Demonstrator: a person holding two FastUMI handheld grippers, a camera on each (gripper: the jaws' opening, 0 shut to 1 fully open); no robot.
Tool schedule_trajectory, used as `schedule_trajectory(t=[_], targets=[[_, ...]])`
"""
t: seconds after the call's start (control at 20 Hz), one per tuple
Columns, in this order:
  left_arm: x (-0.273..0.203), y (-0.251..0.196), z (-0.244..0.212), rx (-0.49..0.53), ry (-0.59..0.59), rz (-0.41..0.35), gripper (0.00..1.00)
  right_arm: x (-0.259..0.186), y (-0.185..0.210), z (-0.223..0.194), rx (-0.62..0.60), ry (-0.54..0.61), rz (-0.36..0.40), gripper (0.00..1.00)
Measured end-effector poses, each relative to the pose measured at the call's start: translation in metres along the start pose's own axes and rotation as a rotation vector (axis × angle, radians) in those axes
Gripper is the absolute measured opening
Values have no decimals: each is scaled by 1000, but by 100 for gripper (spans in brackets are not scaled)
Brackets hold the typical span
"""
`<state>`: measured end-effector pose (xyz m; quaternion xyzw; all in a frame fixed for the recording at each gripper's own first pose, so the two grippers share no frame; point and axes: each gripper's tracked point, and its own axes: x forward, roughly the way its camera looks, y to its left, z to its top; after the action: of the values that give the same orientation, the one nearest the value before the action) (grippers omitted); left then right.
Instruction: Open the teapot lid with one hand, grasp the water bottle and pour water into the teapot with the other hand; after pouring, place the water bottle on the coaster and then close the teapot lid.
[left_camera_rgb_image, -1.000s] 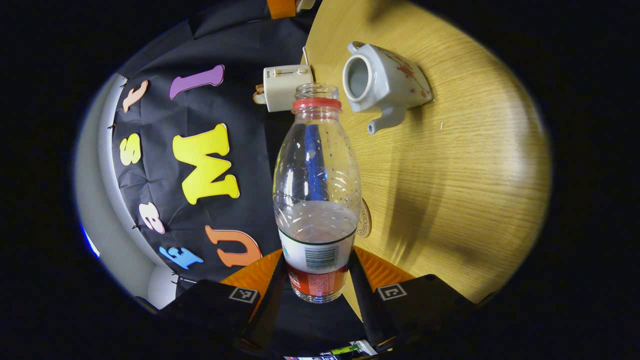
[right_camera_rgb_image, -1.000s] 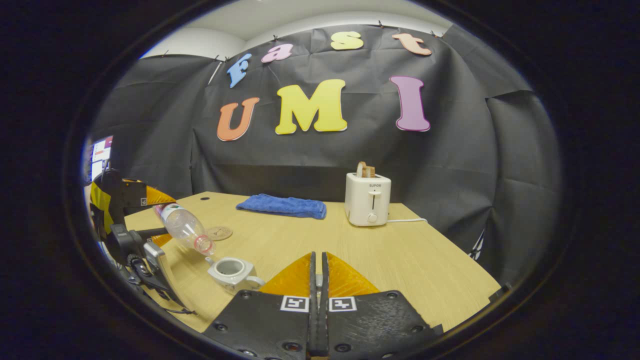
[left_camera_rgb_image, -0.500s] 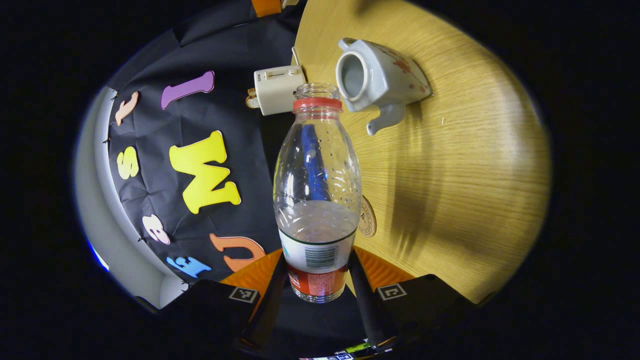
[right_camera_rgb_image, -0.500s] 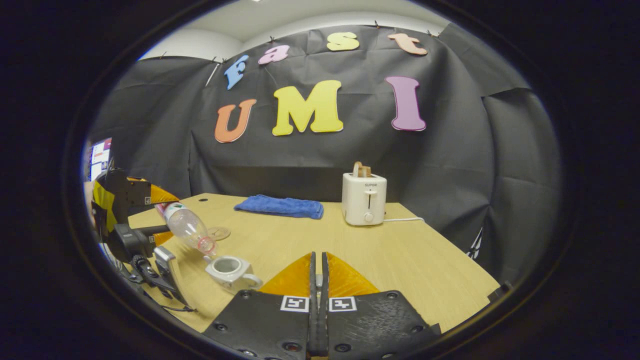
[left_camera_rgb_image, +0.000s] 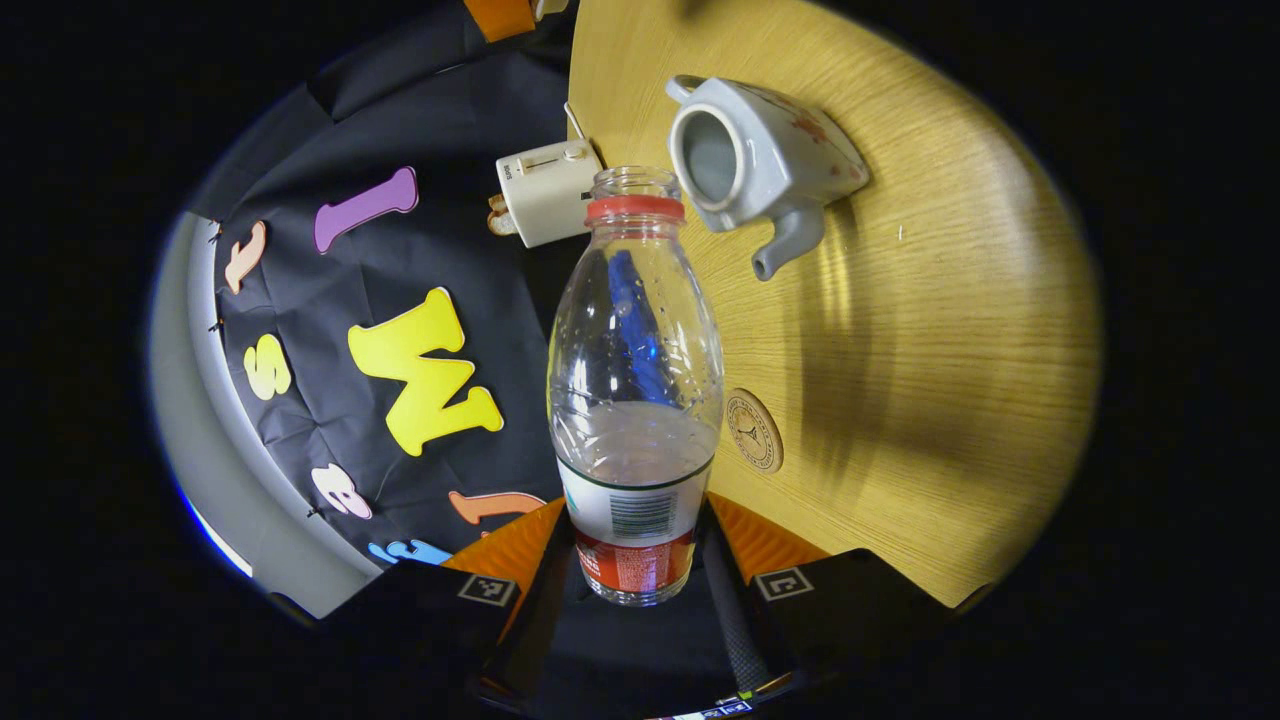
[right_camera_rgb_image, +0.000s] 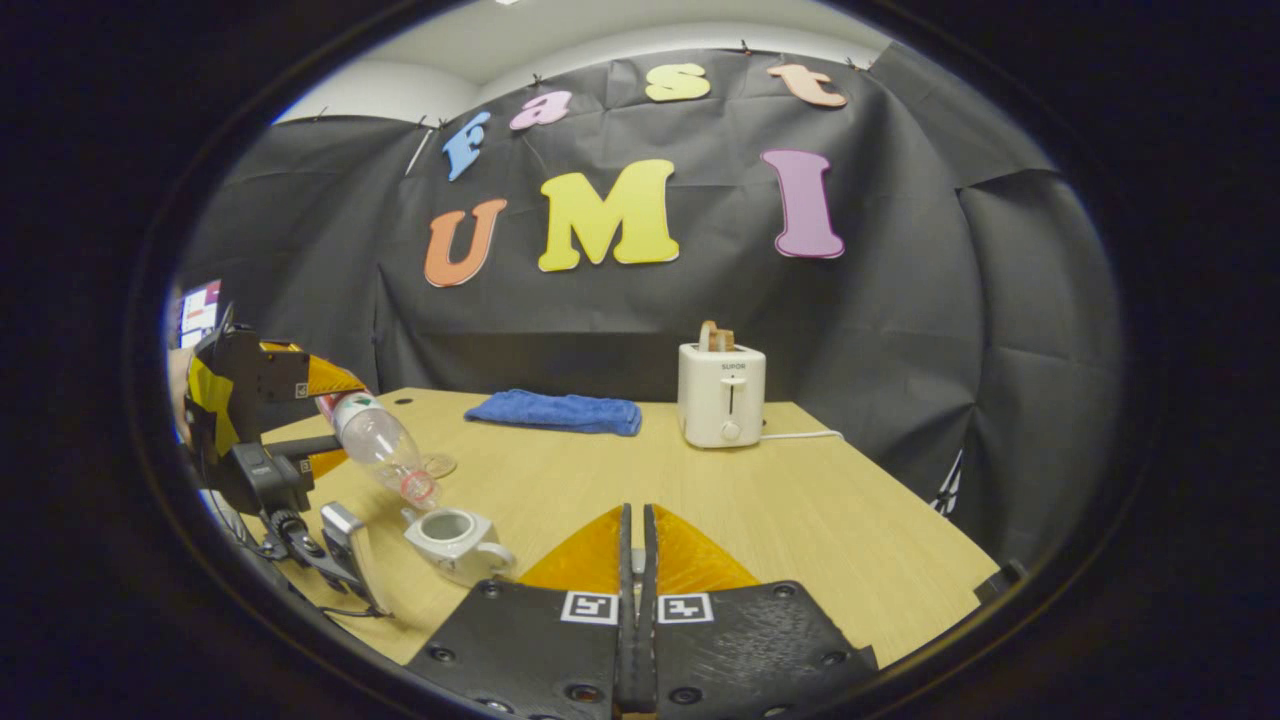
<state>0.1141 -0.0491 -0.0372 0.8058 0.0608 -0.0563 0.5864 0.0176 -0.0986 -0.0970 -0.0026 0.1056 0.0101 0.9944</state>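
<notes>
Left gripper (left_camera_rgb_image: 635, 590), jaws clamping low on water bottle (left_camera_rgb_image: 635, 400), is tipping it neck-down toward open teapot (left_camera_rgb_image: 745, 150) on counter (left_camera_rgb_image: 950, 330). Bottle mouth is sitting beside teapot opening, apparently not over it: water is likely spilling onto wood if tilt deepens here. Coaster (left_camera_rgb_image: 754, 430) is lying near, bare. Right gripper (right_camera_rgb_image: 636, 600) is hanging apart, jaws together; lid possibly pinched, cannot tell.

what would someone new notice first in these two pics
In the left gripper view, the clear water bottle, uncapped and partly filled, sits clamped between the left gripper fingers, its mouth near the open white teapot on the wooden table. In the right gripper view, the bottle tilts mouth-down over the teapot; a white toaster and blue towel sit behind.
</notes>
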Motion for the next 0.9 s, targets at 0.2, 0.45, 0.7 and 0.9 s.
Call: schedule_trajectory(t=[0.2, 0.45, 0.7, 0.9], targets=[[-2, 1, 3, 38, -6, 1, 71, -1, -2, -1, 5, 4, -1, 0], [-3, 4, 3, 69, 1, 4, 71, -3, -4, 0, 5, -5, -5, 0], [-3, 3, 2, 99, 3, -10, 75, -4, -2, 1, 12, -9, 1, 0], [-3, 7, 1, 134, 12, -5, 71, -6, -1, 1, 11, -9, 6, 0]])
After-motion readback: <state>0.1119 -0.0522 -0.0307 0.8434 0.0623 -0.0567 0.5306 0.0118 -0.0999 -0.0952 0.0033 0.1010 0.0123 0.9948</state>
